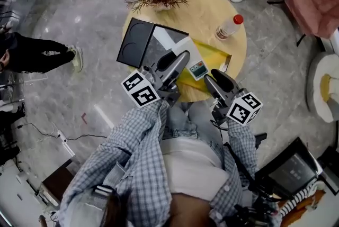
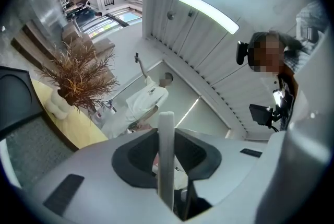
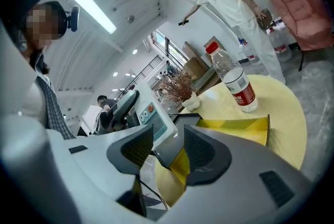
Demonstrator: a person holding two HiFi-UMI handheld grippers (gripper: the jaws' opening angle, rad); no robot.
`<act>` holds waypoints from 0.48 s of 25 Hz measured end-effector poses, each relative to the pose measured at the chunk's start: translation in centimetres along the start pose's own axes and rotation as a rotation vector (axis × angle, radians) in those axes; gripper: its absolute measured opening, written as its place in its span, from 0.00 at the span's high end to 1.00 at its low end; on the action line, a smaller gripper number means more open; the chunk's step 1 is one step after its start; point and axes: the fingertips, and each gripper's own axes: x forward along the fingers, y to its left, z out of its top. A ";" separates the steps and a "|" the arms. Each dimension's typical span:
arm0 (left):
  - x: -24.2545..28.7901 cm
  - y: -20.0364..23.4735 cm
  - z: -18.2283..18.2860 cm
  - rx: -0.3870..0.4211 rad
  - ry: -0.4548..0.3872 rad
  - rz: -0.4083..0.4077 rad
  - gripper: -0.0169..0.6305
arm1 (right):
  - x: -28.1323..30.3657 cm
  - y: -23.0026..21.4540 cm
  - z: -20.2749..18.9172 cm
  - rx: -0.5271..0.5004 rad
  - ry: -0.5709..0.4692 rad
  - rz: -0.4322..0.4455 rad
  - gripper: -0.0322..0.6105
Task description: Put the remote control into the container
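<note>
Left gripper view shows the remote control (image 2: 166, 150) standing edge-on between the jaws, so your left gripper (image 1: 183, 57) is clamped on one thin end of it only. That is the main risk: with such a narrow bite the remote could pivot or slide out if you roll the wrist or lower it quickly. It hangs above the near edge of the table (image 1: 212, 9), and a slip there could send it over the rim onto the floor instead of into the yellow container (image 1: 214, 54). It could also catch on the container's near wall if you bring it down at this tilt.

Your right gripper (image 3: 168, 147) has its jaws wide apart. A grey flap and a bit of the yellow wall show in the gap, and neither jaw presses on them. Closing now would probably grab the container, not the remote.

Your left hand reaches forward about level, with the gripper pointed across the near edge towards the middle of the table. Your right hand sits just beside it, angled slightly downward at the container's near side. The bottle (image 1: 229, 27) stands at the far right edge, well apart.
</note>
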 end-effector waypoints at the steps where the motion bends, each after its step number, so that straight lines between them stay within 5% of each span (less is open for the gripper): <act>1: 0.4 0.1 -0.1 -0.009 -0.007 0.002 0.83 | -0.2 -0.4 0.4 0.029 -0.008 0.018 0.69; 12: 1.4 1.0 -0.3 -0.175 -0.163 0.019 0.83 | -0.4 -0.4 2.6 0.253 -0.084 0.210 0.69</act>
